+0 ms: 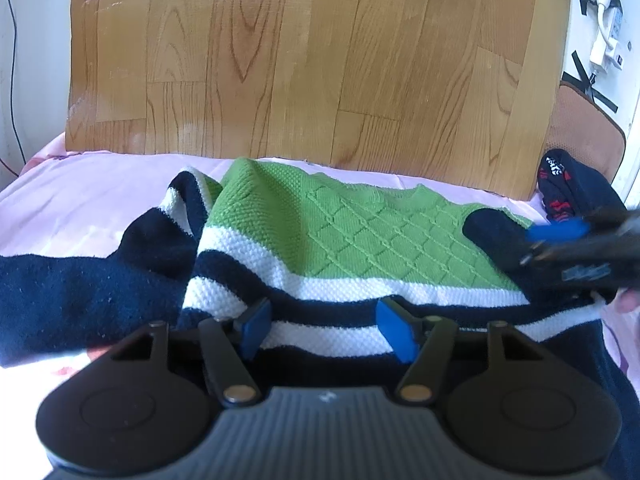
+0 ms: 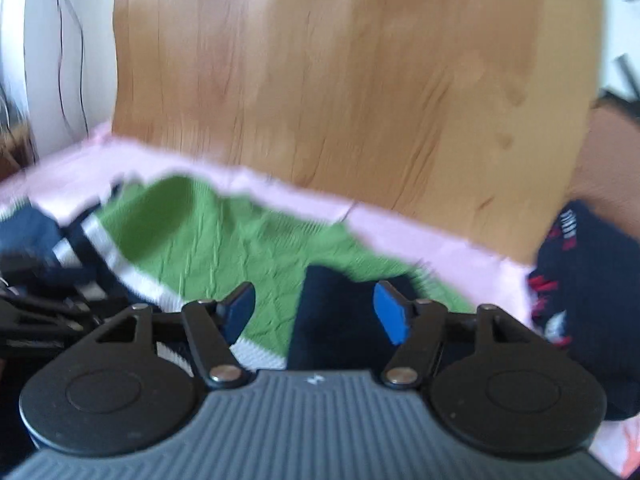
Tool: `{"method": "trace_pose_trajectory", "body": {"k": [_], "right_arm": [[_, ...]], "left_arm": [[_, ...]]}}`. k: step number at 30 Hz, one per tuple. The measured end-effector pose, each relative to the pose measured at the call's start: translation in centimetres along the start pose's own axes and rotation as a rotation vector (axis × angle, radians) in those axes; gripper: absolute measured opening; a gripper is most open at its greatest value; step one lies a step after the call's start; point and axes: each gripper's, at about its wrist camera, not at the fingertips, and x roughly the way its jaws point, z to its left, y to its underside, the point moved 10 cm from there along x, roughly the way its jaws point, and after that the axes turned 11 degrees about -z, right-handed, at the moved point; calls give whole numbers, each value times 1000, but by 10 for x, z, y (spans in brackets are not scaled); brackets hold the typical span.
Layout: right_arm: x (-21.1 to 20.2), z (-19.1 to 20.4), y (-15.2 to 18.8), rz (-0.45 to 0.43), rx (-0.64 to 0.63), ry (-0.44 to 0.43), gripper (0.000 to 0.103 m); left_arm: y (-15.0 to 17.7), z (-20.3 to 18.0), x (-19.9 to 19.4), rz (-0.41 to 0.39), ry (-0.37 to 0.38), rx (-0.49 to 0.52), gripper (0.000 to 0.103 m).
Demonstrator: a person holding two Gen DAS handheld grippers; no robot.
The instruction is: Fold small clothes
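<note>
A small green knit sweater (image 1: 360, 236) with navy and white stripes lies on the pink sheet (image 1: 80, 196); its navy sleeve (image 1: 80, 296) is spread to the left. My left gripper (image 1: 324, 330) is open, its blue pads just above the striped hem. The right gripper (image 1: 568, 240) shows at the right edge of the left wrist view, over a navy cuff (image 1: 492, 236) folded onto the green front. In the blurred right wrist view, my right gripper (image 2: 316, 316) is open over the sweater (image 2: 224, 240) and that navy cuff (image 2: 336, 312).
A dark navy garment with red and white print (image 1: 568, 188) lies at the right on the sheet, also in the right wrist view (image 2: 580, 280). A wood-patterned board (image 1: 312, 56) stands behind the bed. A white power strip and cables (image 1: 608, 28) hang at the far right.
</note>
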Motion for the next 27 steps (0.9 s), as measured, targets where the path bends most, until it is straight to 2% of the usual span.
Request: {"method": "trace_pose_trajectory", "body": {"k": [2,4,7,10,11,13,16,17,18,20,24,26,27], "right_arm": [[10,-15,11,43,12,44,10],[-12,-45,3,-25,139,45,9],[-75,-101,-20,-201,214,168,9],[-139,-168,-13,-310,308,315,9],[-155,-190,-1,-317,336,366,10],[-174,-226,33,-273,419,441,17],[-196,-273,92,-199,545,636,38],[-201,-280,106,-194,597,651,38],[-204,-283,114,-202,645,629,38],[-205,-277,114,-229,656,581,38],[-181,-250,80,-249,511,502,42],[-155,-235,60,-251,429,445,54],[-140,-228,52,-240,387,420,55]], "left_arm": [[0,1,0,1,4,-4,60],[0,0,0,2,6,-2,61],[0,-1,-1,3,8,7,63],[0,-3,-2,1,13,14,66],[0,-3,-2,-2,16,15,67],[-1,-4,-3,-9,21,14,72],[-1,-4,-3,-13,17,15,74],[-1,-4,-3,-12,11,18,74],[-1,-4,-3,-12,6,21,74],[-1,-5,-3,-11,-3,29,74],[0,-6,-2,-14,-16,47,74],[0,-6,-2,-13,-19,52,74],[0,-6,-2,-12,-20,54,74]]}}
